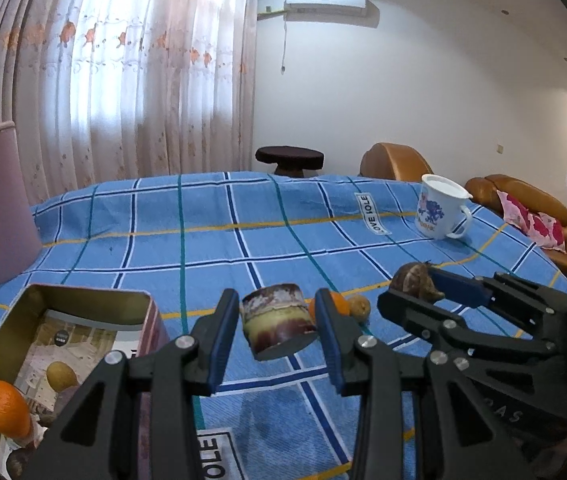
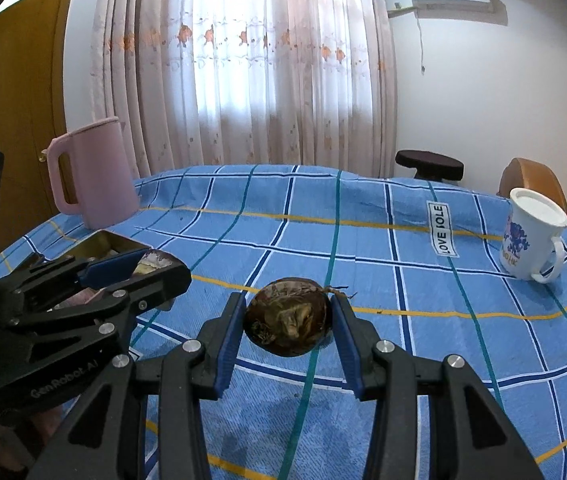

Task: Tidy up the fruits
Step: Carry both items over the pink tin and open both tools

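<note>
My left gripper [image 1: 279, 320] is shut on a short purple-and-yellow sugarcane piece [image 1: 277, 320], held above the blue checked cloth. My right gripper [image 2: 287, 320] is shut on a round brown water chestnut [image 2: 287, 322]; it also shows in the left wrist view [image 1: 417, 280], held at the right. An open tin box [image 1: 83, 300] at lower left holds an orange [image 1: 5, 408], a yellowish fruit [image 1: 61, 376] and a dark fruit. Behind my left fingers lie another orange [image 1: 341, 304] and a small brown fruit [image 1: 361, 306] on the cloth.
A pink jug [image 2: 95, 172] stands at the table's far left. A white mug [image 2: 531, 236] with a blue print stands at the far right. A dark stool [image 2: 429, 164] and a tan sofa [image 1: 519, 196] lie beyond the table.
</note>
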